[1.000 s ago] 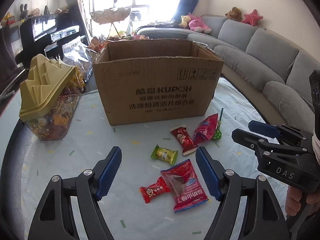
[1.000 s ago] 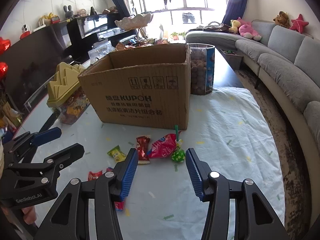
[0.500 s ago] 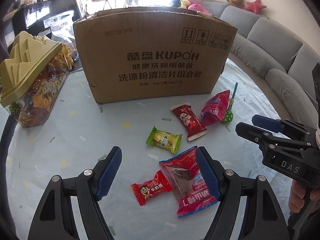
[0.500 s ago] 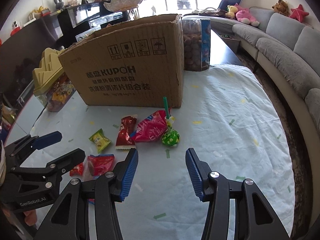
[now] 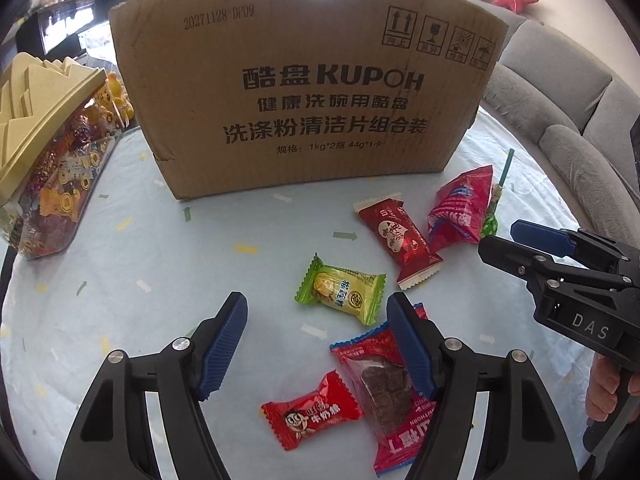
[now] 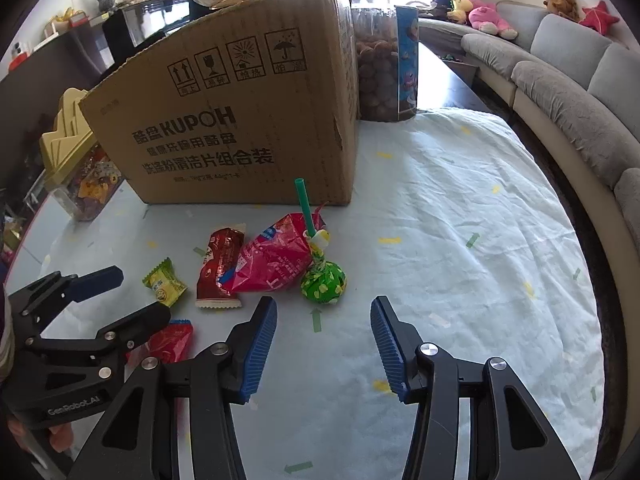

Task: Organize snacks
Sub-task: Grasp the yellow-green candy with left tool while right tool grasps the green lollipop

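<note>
Both claws have dropped closer to the surface [image 6: 460, 208] over the last second. Left claw [image 5: 316, 344], jaws wide and empty, now frames the green candy [image 5: 340, 294]. Right claw [image 6: 323, 344], equally wide, lines up on the green lollipop [image 6: 323, 282]. Every snack lies loose before the cardboard box [image 5: 304, 80], so the first pickups look imminent.
</note>
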Tool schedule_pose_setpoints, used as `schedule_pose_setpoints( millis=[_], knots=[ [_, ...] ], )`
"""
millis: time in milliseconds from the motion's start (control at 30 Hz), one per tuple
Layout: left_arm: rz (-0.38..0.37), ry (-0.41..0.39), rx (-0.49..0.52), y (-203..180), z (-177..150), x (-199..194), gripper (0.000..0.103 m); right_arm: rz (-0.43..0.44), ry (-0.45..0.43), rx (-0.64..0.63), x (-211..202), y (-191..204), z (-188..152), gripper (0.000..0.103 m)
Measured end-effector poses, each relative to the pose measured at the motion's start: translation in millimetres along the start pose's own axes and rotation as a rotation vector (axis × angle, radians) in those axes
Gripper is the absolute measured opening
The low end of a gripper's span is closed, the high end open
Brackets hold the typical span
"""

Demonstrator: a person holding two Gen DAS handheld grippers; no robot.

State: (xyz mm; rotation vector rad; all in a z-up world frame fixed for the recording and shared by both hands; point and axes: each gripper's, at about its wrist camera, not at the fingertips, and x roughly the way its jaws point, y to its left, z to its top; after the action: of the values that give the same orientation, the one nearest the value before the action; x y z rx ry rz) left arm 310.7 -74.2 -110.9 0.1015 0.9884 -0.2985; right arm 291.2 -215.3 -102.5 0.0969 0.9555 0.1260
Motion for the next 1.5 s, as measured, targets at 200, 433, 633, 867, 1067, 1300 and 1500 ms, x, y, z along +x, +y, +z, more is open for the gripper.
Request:
schedule_pose_setpoints(
  millis=[200,433,633,867,1067,1300,1500],
  knots=[
    [-0.02,0.009,-0.004,2,4,8,0.059,0.007,0.007,0.003,8,-2,5,0.046],
    [-0.02,0.002,-0.016,5,5,11,0.046,0.016,0.011,0.006,15,-2,11,0.039],
    [-0.027,-0.003,-0.038,18,5,9,0.026,0.021,0.019,-0.008,21,2,12,0.029],
    [-0.04,-0.019,-0.05,24,6,0,0.019,0.019,0.011,-0.019,17,6,10,0.027],
    [-0.045,-0.042,-0.047,21,4,-14,0.018,0.014,-0.011,-0.014,3,7,6,0.027],
    [-0.051,-0.093,-0.044,19,4,-40,0.018,0.014,-0.05,-0.018,-20,11,4,0.027],
    [-0.052,-0.151,-0.038,18,4,-64,0.018,0.02,-0.094,-0.026,-42,16,7,0.027]
  ],
)
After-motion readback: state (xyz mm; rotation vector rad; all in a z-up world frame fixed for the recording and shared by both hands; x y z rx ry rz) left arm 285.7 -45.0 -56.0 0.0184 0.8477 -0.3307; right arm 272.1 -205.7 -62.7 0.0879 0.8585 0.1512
